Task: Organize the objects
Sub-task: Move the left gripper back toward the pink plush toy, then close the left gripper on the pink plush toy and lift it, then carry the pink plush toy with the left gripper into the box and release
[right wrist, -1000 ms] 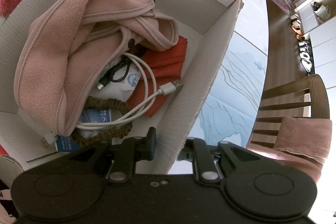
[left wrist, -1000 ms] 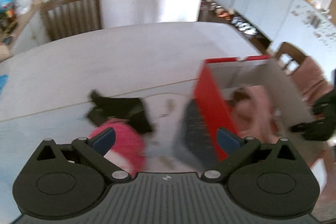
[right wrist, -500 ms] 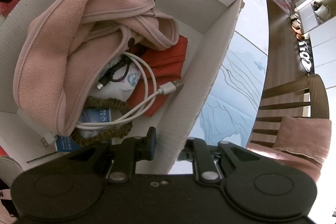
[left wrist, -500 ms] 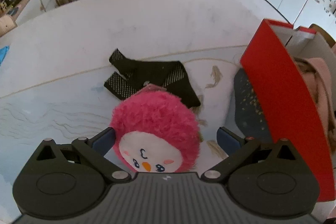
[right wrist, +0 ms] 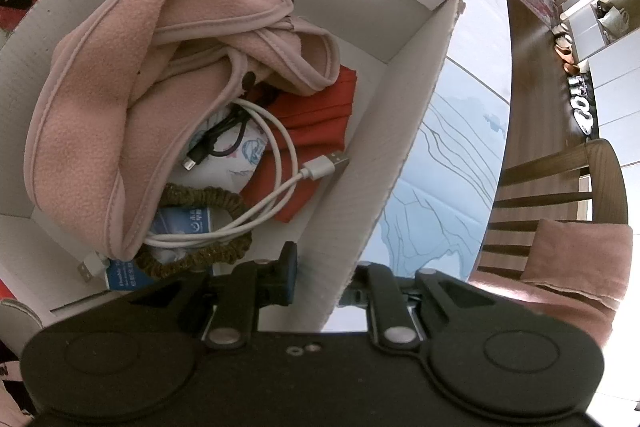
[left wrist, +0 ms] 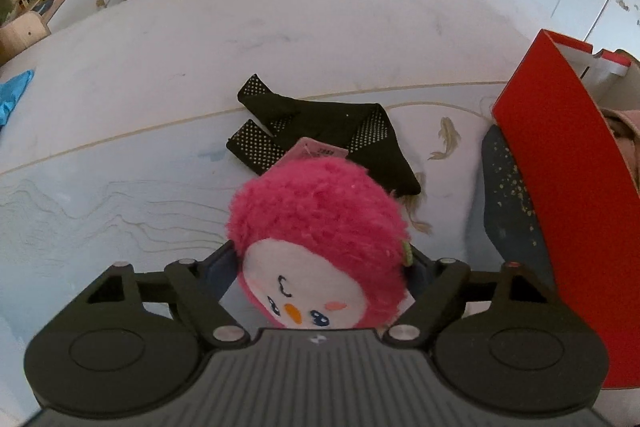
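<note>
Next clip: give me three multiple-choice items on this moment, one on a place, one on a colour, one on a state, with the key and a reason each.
1. Where does the plush toy sit?
A. inside the box
B. on the table between the left gripper's fingers
C. on a chair

2. What colour is the box's outer wall?
A. red
B. blue
C. green

3. What is the right gripper doing?
A. hanging open
B. holding the white cable
C. clamped on the box wall

Key: 1 B, the closing jaws flank the toy on the table; 2 A, the wall facing the left camera is red; 3 C, a finger sits on each side of the cardboard wall.
</note>
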The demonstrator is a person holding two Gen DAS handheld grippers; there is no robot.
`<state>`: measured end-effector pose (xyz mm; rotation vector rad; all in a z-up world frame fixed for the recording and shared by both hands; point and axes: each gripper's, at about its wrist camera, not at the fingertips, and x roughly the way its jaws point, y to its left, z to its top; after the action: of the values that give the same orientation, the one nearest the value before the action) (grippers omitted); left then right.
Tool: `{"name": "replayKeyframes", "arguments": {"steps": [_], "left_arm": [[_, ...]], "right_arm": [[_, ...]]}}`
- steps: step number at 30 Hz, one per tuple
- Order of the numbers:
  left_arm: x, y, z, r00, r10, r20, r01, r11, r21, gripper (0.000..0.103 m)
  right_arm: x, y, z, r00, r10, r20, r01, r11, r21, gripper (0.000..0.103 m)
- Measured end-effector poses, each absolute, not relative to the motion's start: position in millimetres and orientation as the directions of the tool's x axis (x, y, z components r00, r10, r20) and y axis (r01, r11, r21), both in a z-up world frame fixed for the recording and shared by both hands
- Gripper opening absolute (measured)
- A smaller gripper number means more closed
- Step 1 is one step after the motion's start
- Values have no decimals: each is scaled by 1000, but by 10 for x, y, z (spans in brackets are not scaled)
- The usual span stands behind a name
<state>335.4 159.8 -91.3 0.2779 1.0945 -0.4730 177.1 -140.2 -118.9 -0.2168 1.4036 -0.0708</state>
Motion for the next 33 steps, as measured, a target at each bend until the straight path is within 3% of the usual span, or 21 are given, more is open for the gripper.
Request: {"name": "replayKeyframes", "arguments": {"steps": [3,18,33], "left_arm": [[3305,1622,-827,391,-229,-892,490,872,-8,74],[2777,1269,18,423,-304,-854,625,780,32,74],[2316,427,411,368,-474,-800,797,603,9,74]], "right_arm": [[1771,-1401,-1190,168,-177,-970,-79,978,-193,15],[1775,-1400,-1191,168,-178,-970,-84,977,-194,15],[1776,-1382,-1190,169,-179,-969,-89,977,-196,15]]}}
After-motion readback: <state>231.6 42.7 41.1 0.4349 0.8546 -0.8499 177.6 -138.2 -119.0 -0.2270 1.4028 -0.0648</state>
